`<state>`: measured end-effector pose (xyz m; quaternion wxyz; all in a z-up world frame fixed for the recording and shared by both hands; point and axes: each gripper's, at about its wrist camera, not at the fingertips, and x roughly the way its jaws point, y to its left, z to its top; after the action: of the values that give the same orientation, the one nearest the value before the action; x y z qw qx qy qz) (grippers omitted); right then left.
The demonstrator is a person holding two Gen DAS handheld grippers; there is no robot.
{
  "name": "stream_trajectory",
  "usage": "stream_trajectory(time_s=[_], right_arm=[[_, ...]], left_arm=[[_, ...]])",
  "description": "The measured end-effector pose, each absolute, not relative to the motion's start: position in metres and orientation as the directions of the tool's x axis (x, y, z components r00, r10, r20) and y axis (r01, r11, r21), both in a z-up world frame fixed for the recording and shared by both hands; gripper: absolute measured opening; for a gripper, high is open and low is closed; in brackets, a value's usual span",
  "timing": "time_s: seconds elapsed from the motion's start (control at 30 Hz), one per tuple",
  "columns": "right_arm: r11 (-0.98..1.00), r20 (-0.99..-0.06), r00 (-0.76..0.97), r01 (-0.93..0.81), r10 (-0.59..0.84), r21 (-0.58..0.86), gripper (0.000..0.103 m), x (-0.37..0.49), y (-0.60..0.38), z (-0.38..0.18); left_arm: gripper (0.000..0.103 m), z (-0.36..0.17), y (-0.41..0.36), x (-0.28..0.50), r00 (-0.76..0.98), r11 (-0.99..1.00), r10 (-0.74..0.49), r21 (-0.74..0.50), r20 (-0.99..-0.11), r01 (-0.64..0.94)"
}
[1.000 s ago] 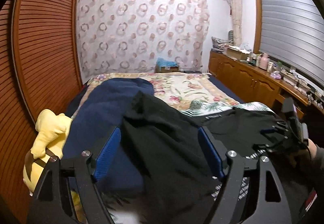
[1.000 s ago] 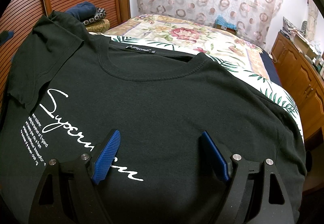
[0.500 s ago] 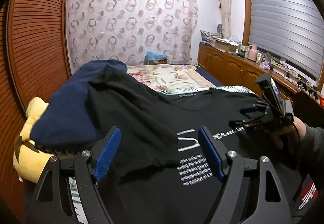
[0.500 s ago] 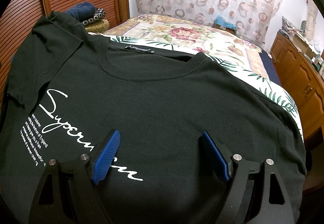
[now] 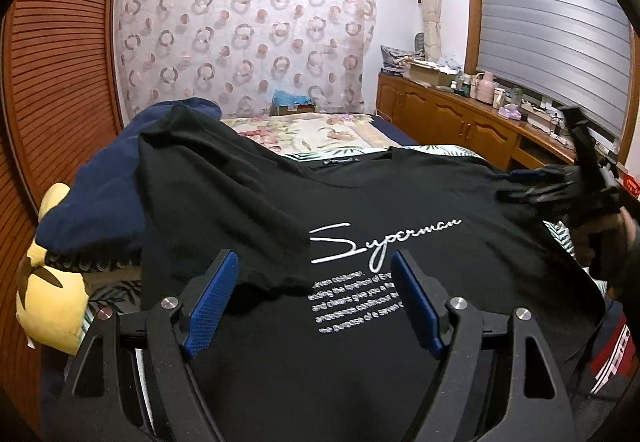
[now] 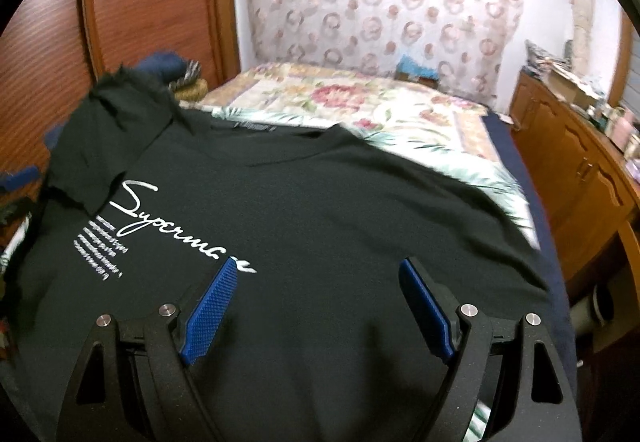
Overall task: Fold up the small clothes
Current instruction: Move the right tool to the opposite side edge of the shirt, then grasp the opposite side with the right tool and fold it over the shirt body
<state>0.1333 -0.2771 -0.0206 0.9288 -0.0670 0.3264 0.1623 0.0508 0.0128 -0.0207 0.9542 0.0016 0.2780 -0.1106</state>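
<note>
left tool (image 5: 314,300): fingers spread wide, holding nothing, poised over the lower left part of the black t-shirt (image 5: 360,226). right tool (image 6: 318,306): fingers also spread wide and empty, poised over the lower right part of the same shirt (image 6: 320,210).

position of the shirt: it lies front side up on the bed (image 6: 360,102), hem toward both tools, neck away from them. its long axis therefore runs straight ahead of each tool, from hem to collar.

left sleeve (image 5: 208,178): already turned inward across the chest, its edge just beside the white printed text (image 5: 372,242). it rests partly against a navy garment (image 5: 96,202) piled over a yellow plush toy (image 5: 44,294) at the left edge of the bed.

right side of the shirt: in the right wrist view the fabric lies flat out to the right edge, not yet folded in. the right tool is the nearer one to that edge; the next fold most likely calls for it to take that side and carry it leftward, across the long axis.

beyond the collar: floral bedding, then the patterned curtain (image 5: 240,38).
</note>
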Motion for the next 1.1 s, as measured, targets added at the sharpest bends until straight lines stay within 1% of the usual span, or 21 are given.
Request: stream_trajectory(time_s=[0.2, 0.33, 0.53, 0.8, 0.93, 1.03, 1.1], right_arm=[[0.970, -0.551, 0.814, -0.241, 0.183, -0.033, 0.084, 0.089, -0.340, 0.018], [0.983, -0.533, 0.839, -0.171, 0.113, -0.061, 0.084, 0.068, -0.370, 0.028], [0.993, -0.596, 0.801, -0.100, 0.048, -0.055, 0.084, 0.065, -0.389, -0.005], [0.997, -0.692, 0.719, -0.067, 0.067, 0.028, 0.084, 0.087, -0.391, -0.057], [0.996, -0.715, 0.695, -0.048, 0.083, 0.069, 0.081, 0.093, -0.401, -0.064], [0.990, -0.719, 0.683, -0.049, 0.128, 0.129, 0.073, 0.096, -0.407, -0.058], [0.989, -0.720, 0.679, -0.061, 0.142, 0.137, 0.068, 0.091, -0.409, -0.053]], left_arm=[[0.079, -0.018, -0.001, 0.048, 0.815, 0.968, -0.236, -0.058, -0.529, 0.242], [0.079, -0.020, -0.011, 0.045, 0.805, 0.962, -0.257, -0.060, -0.535, 0.267], [0.079, -0.028, -0.022, 0.047, 0.782, 0.955, -0.276, -0.066, -0.558, 0.290], [0.079, -0.038, -0.030, 0.048, 0.751, 0.946, -0.302, -0.088, -0.587, 0.311], [0.079, -0.043, -0.033, 0.049, 0.736, 0.944, -0.305, -0.090, -0.605, 0.317], [0.079, -0.044, -0.035, 0.050, 0.731, 0.945, -0.300, -0.085, -0.613, 0.316], [0.079, -0.044, -0.036, 0.050, 0.731, 0.945, -0.298, -0.084, -0.614, 0.315]])
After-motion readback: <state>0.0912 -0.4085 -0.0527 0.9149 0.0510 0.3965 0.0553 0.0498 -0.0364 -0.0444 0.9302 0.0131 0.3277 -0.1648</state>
